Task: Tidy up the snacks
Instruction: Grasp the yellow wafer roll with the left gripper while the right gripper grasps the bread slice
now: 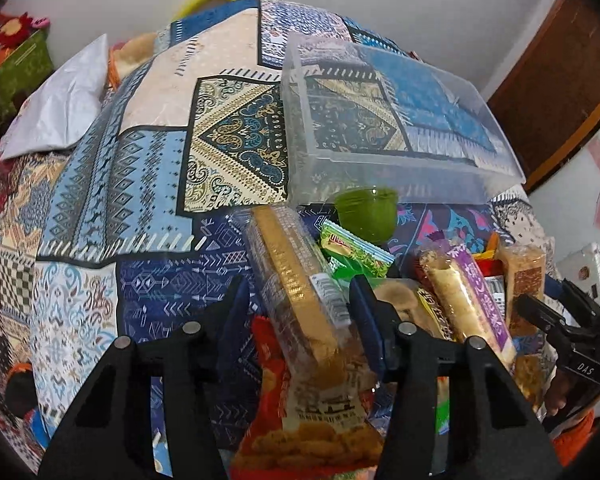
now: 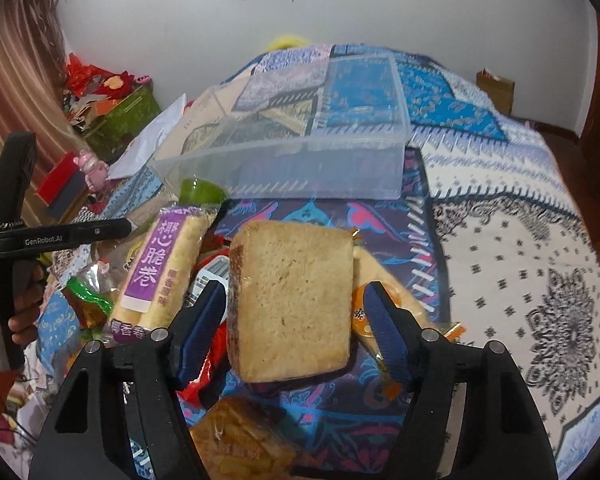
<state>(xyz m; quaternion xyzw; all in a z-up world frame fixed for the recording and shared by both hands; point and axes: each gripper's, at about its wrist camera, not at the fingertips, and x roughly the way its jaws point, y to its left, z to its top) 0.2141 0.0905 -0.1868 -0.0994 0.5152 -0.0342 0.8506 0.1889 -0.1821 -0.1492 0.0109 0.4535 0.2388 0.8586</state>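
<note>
Left tool (image 1: 298,312) stands spread around a clear-wrapped biscuit pack (image 1: 296,276) without visibly pinching it. Right tool (image 2: 294,332) is likewise released, its blue pads either side of a wrapped cake slab (image 2: 292,304); contact is unclear. Snacks lie heaped on the patterned bed (image 2: 520,248); at 12 o'clock beyond them sits the clear plastic bin (image 2: 300,140), a green cup (image 1: 366,214) touching its near wall.

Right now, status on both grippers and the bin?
Left gripper open around long wafer pack. Right gripper open around square cake pack. Clear bin empty beyond the pile. Green cup at its front wall.
</note>
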